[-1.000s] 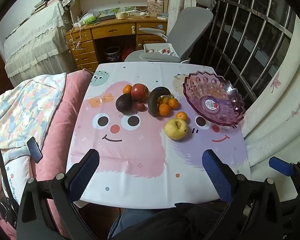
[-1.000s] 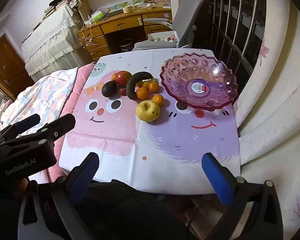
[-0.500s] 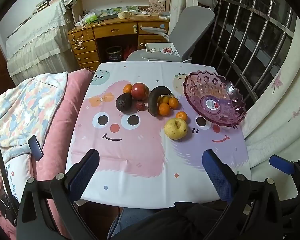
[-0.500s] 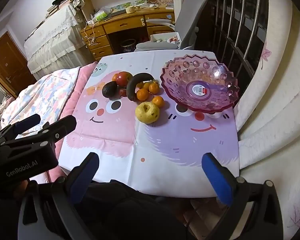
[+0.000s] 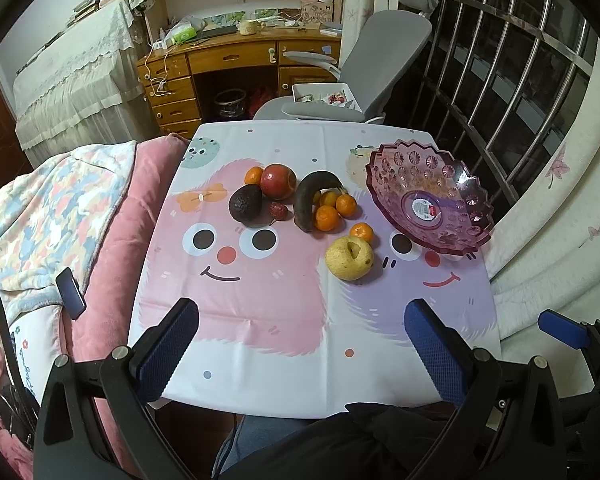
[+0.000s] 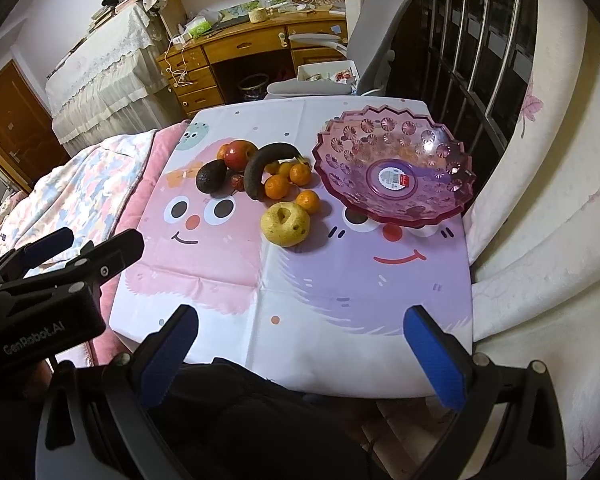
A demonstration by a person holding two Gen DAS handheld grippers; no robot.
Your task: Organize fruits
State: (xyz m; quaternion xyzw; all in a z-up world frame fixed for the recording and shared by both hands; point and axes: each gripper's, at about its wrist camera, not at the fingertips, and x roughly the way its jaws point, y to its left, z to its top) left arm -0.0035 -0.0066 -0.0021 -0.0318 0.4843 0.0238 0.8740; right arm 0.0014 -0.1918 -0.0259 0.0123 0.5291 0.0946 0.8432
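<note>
A pile of fruit lies mid-table: a yellow pear [image 5: 349, 258] [image 6: 285, 223] nearest me, several small oranges [image 5: 326, 217], a dark banana [image 5: 309, 199] [image 6: 260, 168], a red apple [image 5: 278, 181], an avocado [image 5: 245, 204] and a small red fruit [image 5: 278, 211]. An empty purple glass bowl [image 5: 428, 196] [image 6: 392, 164] stands to their right. My left gripper [image 5: 300, 348] is open and empty above the table's near edge. My right gripper [image 6: 300, 344] is open and empty, also at the near edge, right of the left one.
The table [image 5: 260, 320] has a cartoon-face cloth. A pink quilted bed [image 5: 100, 220] lies along its left. A grey office chair [image 5: 364, 76] and a wooden desk [image 5: 236, 56] stand behind. Window bars and a white curtain [image 5: 560, 220] are at the right.
Both grippers have risen and drifted slightly forward, so the fruit and bowl sit a little closer in view. Both stay open and empty. Nothing on the table moved.
</note>
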